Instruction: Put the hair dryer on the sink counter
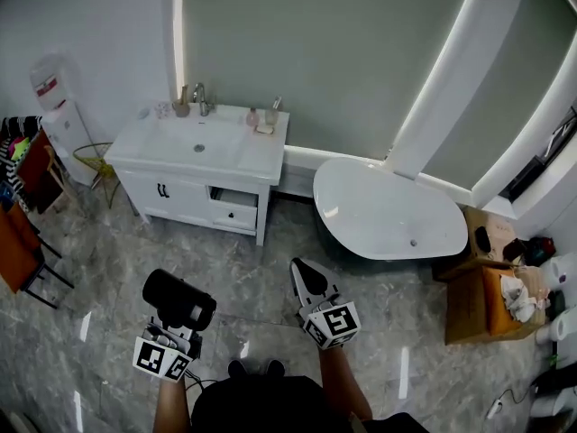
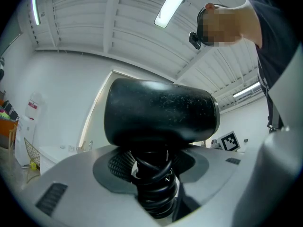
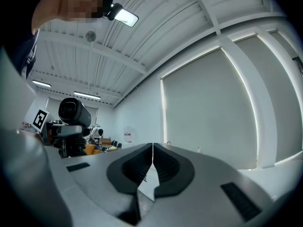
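My left gripper (image 1: 177,325) is shut on the black hair dryer (image 1: 178,299), held up in front of the person over the floor. In the left gripper view the hair dryer (image 2: 158,115) fills the middle; its handle, wound with black cord (image 2: 154,183), sits between the jaws. My right gripper (image 1: 306,282) is shut and empty, its jaw tips meeting in the right gripper view (image 3: 152,148). The hair dryer (image 3: 73,111) also shows at the left there. The white sink counter (image 1: 261,156) stands ahead against the wall, well apart from both grippers.
A faucet (image 1: 200,96) and small bottles (image 1: 260,120) stand along the counter's back edge. A white bathtub (image 1: 388,210) lies to the right, with cardboard boxes (image 1: 482,287) beyond. A water dispenser (image 1: 59,106) and red chairs (image 1: 22,233) are at the left. Grey marble floor (image 1: 261,287) lies between.
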`<state>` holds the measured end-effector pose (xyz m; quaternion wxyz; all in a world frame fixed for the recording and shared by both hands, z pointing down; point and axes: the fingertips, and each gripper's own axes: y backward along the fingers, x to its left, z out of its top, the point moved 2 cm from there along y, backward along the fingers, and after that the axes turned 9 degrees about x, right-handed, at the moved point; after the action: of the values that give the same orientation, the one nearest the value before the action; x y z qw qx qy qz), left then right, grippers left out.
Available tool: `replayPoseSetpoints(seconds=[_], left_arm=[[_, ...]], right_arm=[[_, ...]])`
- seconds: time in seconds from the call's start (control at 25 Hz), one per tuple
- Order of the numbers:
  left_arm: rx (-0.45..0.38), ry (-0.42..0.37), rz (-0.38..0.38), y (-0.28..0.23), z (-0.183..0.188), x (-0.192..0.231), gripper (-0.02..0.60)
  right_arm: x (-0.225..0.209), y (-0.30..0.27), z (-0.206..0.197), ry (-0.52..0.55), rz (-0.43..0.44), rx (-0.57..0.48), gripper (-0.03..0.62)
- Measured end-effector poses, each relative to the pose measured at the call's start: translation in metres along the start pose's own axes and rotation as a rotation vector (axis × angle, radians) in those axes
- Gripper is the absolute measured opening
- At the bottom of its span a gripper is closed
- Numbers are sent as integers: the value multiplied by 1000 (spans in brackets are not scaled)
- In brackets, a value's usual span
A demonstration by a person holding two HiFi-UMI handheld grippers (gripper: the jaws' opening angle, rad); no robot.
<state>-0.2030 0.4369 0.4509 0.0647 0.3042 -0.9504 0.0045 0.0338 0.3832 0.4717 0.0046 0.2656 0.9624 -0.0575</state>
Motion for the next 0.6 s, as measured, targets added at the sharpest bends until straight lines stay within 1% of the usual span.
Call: replayPoseSetpoints(seconds=[0.24, 0.6], left_arm=[[16, -4, 4, -4, 4, 3, 224], [24, 4, 2, 7, 4, 26, 224]], right_arm=[[1, 0, 3, -10, -20, 13, 29], [20, -9, 8, -2, -34, 9, 29]])
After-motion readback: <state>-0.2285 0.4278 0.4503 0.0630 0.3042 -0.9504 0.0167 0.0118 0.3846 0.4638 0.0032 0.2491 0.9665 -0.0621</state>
